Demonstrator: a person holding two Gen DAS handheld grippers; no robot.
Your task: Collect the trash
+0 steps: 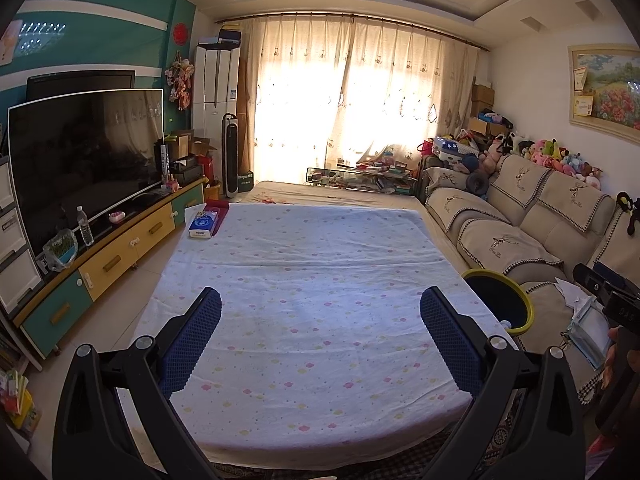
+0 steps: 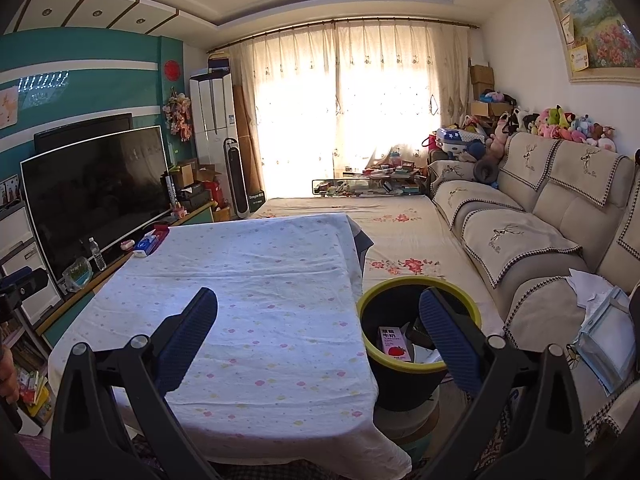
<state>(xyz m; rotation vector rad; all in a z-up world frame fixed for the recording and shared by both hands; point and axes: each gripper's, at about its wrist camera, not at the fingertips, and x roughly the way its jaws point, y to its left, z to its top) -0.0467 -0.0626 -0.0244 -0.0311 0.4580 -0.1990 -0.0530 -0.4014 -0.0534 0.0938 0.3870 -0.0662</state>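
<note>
Left tongs (image 1: 320, 312): we see them spread wide — empty.
Right tongs (image 2: 318, 312): likewise agape, empty.
Bin (image 2: 370, 298): beside the bench (image 2: 256, 280) — 1 milk carton (image 2: 394, 344) inside.

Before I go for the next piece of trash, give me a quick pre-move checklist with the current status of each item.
1. Left gripper open and empty: ok.
2. Right gripper open and empty: ok.
3. Trash bin upright beside the table, mouth unobstructed: ok.
4. Earlier trash inside bin: ok, a pink strawberry milk carton lies in it.
5. Trash left on the floral tablecloth: cannot tell; only a blue tissue box sits at its far left corner.
6. Next target: cannot tell; crumpled paper on the sofa may be trash.
</note>
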